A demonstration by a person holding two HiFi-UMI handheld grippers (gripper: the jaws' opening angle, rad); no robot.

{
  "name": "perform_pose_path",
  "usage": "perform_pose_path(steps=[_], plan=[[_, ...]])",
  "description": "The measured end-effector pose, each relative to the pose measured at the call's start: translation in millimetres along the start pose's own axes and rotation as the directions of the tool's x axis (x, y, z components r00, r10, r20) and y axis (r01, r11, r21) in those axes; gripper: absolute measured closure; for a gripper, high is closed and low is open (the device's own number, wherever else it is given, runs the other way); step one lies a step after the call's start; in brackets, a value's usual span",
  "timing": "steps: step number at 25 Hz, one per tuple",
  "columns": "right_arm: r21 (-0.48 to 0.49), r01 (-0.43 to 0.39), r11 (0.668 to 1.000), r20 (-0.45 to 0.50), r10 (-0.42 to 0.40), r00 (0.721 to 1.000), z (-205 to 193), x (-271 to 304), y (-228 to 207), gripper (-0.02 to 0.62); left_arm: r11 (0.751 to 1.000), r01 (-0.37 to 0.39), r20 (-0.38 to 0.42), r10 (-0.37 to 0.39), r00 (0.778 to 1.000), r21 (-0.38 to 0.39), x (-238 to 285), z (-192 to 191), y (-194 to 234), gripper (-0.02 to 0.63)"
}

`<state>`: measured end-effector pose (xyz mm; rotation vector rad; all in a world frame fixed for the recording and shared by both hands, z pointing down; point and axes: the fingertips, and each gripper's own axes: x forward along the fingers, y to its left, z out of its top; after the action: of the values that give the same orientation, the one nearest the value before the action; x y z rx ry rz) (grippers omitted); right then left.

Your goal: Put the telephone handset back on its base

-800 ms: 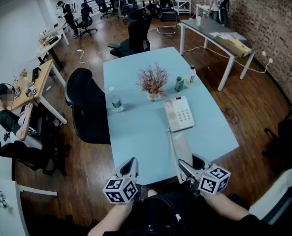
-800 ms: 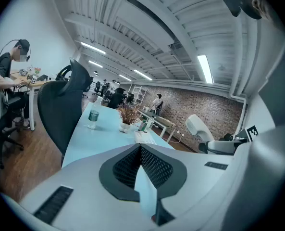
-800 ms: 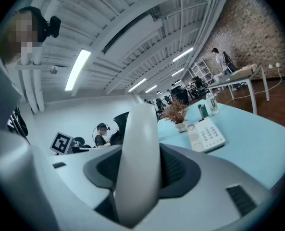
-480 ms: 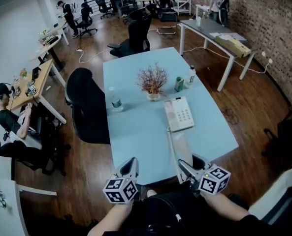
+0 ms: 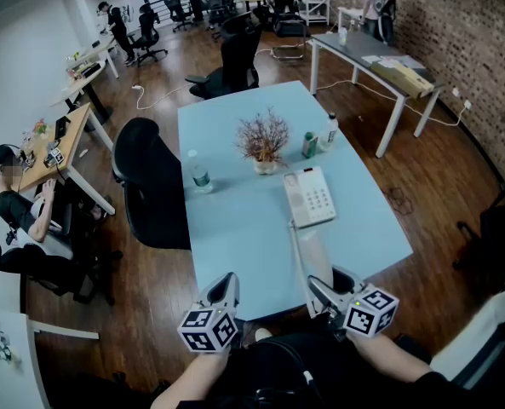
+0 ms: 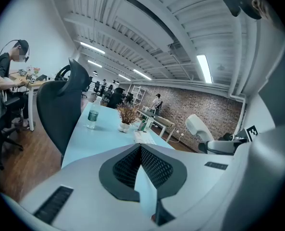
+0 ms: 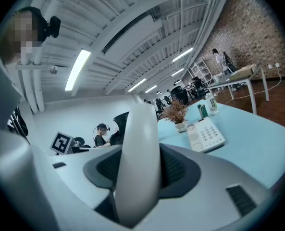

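Open-plan office, dark wood floor and a brick wall to the right; a long pale blue bench [image 5: 235, 237] runs away from the person. At its near edge the left gripper [image 5: 226, 288] hangs with its fingers brought together at the tips and nothing between them. Toward the near right corner the right gripper [image 5: 330, 290] has its fingers spread wide but clamped on the white telephone handset [image 5: 315, 258], which sticks out long over the bench, aimed at the white keypad telephone base [image 5: 309, 196] nearer the right edge, well short of it. From here I would worry most about leverage. The grip seems to sit near one end, so the long free part could swing in the fingers and land crooked on the cradle. The base looks light, and a skewed touch could shove it toward the right edge. What looks like a thin cord [image 5: 295, 245] runs from the base's near side, and it could catch or drag the base. As for containers, a clear plastic bottle with a green label [image 5: 199, 175] stands by the left edge, its fill level too small to read. A small white pot [image 5: 266, 166] at mid-bench holds a reddish dried plant. A green can [image 5: 310, 146] and a white bottle [image 5: 329, 131] stand together toward the far right edge, their contents unseen.
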<state>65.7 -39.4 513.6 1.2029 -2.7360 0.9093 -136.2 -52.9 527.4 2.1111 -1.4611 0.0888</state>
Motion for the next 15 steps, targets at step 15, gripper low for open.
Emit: perform_pose_path(steps=[15], plan=[[0.004, -0.007, 1.0, -0.003, 0.007, 1.0, -0.4, 4.7, -0.8, 0.365, 1.0, -0.013, -0.005, 0.013, 1.0, -0.006, 1.7, -2.5, 5.6, 0.607]])
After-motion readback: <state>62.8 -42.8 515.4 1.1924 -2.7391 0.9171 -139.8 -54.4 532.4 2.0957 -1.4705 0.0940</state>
